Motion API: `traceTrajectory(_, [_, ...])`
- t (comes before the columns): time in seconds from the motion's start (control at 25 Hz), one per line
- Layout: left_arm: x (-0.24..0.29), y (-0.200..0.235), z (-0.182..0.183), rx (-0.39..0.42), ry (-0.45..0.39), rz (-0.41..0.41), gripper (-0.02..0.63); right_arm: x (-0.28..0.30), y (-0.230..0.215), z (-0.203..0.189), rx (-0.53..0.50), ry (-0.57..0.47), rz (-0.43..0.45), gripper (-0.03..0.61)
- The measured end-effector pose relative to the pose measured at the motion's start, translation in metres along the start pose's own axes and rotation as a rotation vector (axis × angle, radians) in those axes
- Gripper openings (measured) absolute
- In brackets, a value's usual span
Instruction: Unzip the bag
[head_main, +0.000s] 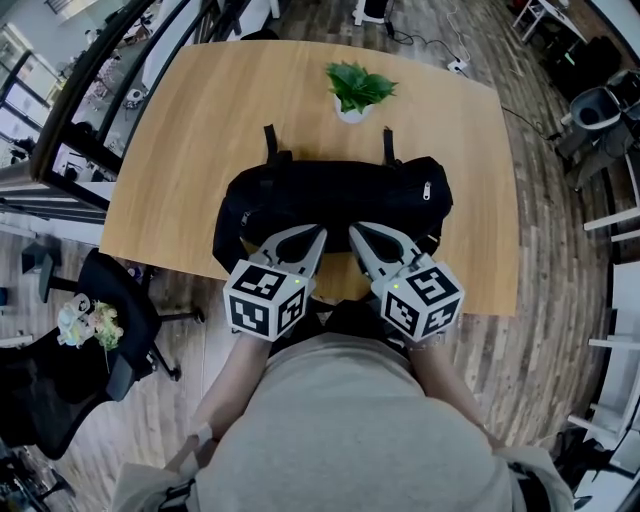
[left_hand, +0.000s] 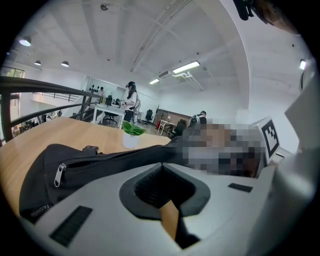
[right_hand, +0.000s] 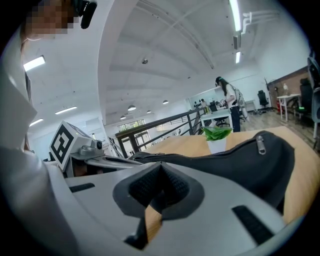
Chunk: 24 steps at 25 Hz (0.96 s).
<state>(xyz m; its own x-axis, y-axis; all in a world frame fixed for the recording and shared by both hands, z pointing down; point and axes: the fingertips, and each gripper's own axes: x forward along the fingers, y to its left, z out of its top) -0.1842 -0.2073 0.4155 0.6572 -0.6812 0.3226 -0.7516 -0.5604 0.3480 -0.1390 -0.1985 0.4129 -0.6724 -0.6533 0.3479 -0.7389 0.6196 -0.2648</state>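
Bag lies zipped across the desk. At the bag's near side, left gripper and right gripper sit side by side, fingers closed on nothing, probably readying for the zipper pull at the bag's right end.

Greyish shirt, pale grey left claw and right claw, black-and-white marker cubes, pads seemingly ribbed

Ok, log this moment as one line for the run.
left gripper: shut, empty | right gripper: shut, empty | both at bag's near side | bag: zipped, on table | zipper pull: untouched
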Motion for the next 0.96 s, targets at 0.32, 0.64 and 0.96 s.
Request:
traceTrajectory(0.32, [-0.006,0.002,-0.006,-0.011,0.014,0.009,0.020,-0.003,-0.002,-0.007,0.002,0.005,-0.036,0.006])
traceTrajectory(0.64, [-0.006,-0.004,-0.014,-0.026,0.017,-0.006,0.020,-0.008,0.002,-0.011,-0.019,0.013,-0.034,0.005])
traceTrajectory(0.96, [-0.009,-0.005,-0.016,-0.041,0.009,-0.007,0.020,-0.008,0.002,-0.012,-0.022,0.017,-0.036,0.005])
